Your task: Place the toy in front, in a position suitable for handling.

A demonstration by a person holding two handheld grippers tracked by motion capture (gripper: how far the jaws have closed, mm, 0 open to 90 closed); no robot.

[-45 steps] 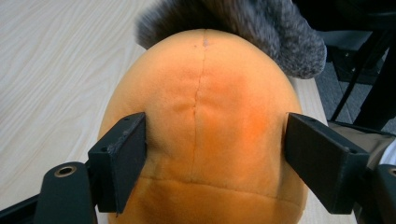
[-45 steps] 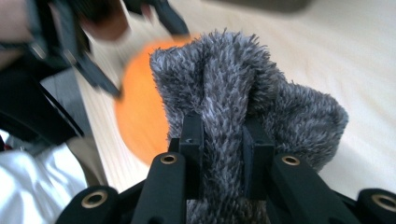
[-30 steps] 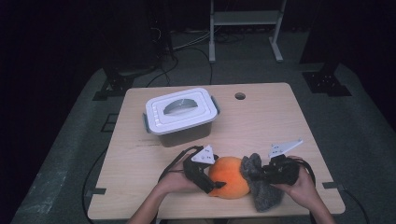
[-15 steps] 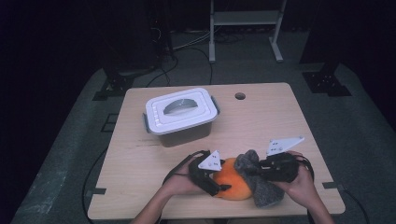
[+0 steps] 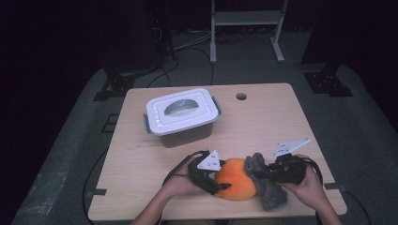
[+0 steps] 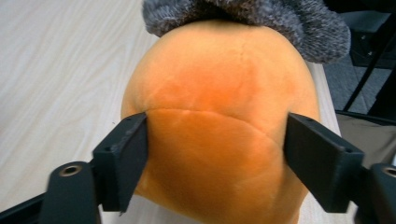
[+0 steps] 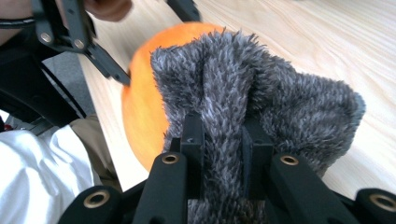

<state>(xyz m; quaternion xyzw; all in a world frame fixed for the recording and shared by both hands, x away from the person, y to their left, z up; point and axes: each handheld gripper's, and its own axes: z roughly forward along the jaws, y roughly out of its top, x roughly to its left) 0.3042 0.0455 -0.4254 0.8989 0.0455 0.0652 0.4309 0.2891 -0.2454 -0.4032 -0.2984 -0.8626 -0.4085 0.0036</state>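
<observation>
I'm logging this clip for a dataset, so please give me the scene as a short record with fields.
toy: orange plush with grey fuzzy part, lying at the near table edge
left hand-held gripper: jaws have just been closing, now pressing both sides of the orange body
right hand-held gripper: shut on the grey fuzzy part
box: white lid on, farther back, left of centre, untouched
table: light wood, small round hole near the far edge
</observation>
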